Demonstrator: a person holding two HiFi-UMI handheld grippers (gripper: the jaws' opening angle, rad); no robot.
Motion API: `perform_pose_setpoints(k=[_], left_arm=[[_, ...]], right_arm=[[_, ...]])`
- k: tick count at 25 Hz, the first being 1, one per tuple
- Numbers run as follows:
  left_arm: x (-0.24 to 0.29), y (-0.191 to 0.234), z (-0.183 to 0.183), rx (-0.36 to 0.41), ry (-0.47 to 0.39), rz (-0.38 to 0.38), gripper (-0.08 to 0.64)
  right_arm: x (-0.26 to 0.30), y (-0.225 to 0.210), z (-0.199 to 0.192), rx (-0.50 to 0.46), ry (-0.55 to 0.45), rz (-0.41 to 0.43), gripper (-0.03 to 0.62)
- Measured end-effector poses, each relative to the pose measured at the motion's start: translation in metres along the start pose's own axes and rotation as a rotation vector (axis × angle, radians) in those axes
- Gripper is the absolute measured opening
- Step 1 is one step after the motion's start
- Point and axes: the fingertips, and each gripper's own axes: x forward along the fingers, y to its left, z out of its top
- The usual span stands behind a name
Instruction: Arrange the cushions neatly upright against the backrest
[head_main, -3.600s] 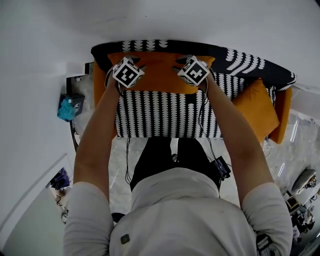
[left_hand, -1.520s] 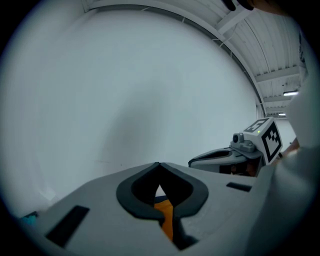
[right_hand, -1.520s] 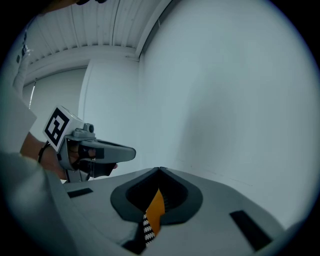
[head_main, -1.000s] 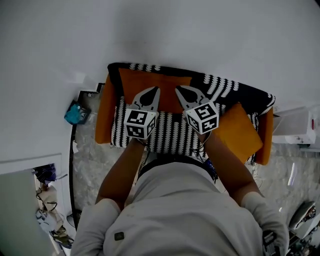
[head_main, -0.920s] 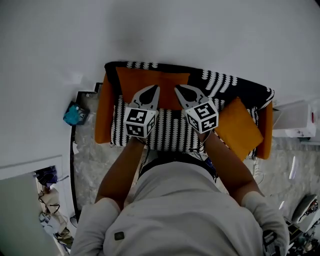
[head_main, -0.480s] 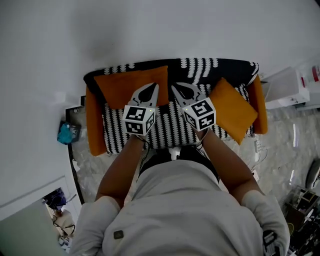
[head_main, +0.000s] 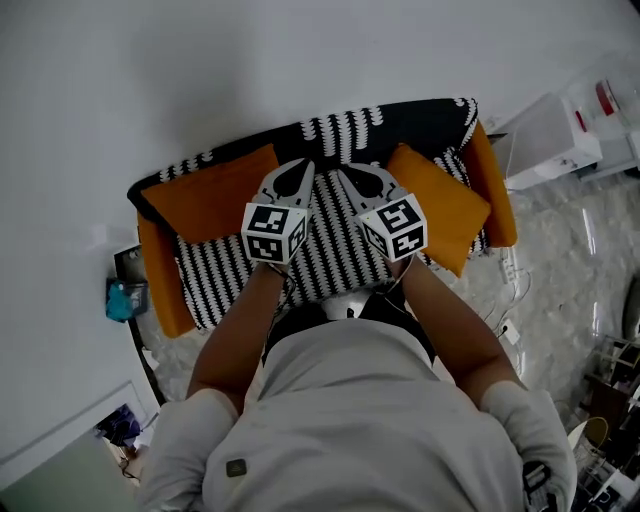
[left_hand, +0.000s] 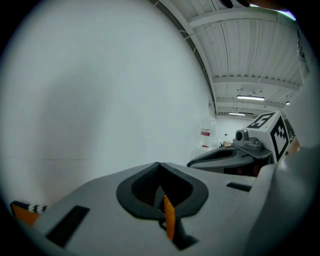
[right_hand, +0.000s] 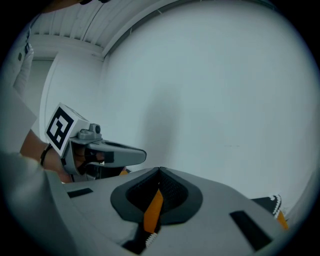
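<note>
A black-and-white patterned sofa (head_main: 330, 235) with orange armrests runs across the head view. One orange cushion (head_main: 212, 192) stands against the backrest (head_main: 400, 120) at the left end. A second orange cushion (head_main: 440, 205) lies tilted at the right end, by the armrest. My left gripper (head_main: 303, 166) and right gripper (head_main: 347, 170) hover side by side over the middle of the seat, between the two cushions, both shut and empty. In the left gripper view my left gripper (left_hand: 159, 165) faces the white wall, as does my right gripper (right_hand: 160, 170) in its own view; only an orange sliver shows through each pair of shut jaws.
A white wall rises behind the sofa. A white cabinet (head_main: 545, 140) stands off the right end, with cables (head_main: 510, 285) on the marble floor. A blue object (head_main: 125, 298) lies on the floor by the left end. The person's legs are close to the seat front.
Both grippers have let go of the left cushion, which now stands against the backrest. They have shifted right along the sofa to its middle, staying shut.
</note>
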Motion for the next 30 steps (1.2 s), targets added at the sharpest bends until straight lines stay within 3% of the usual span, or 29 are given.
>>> perform_pose_setpoints(k=[11,18,30], left_arm=[[0.190,-0.156,0.017,0.032,0.071,-0.042,0.009],[0.294,-0.249,0.014,0.060,0.140,-0.122,0.009],[0.409,-0.316,-0.027,0.175,0.256,-0.329,0.009]], right_arm=[[-0.106,-0.214,-0.043,0.071,0.018,-0.024,0.025],[-0.170,-0.327,-0.078,0.126,0.031,-0.072,0.025],[-0.203,-0.425,-0.150,0.209,0.094,-0.222,0.025]])
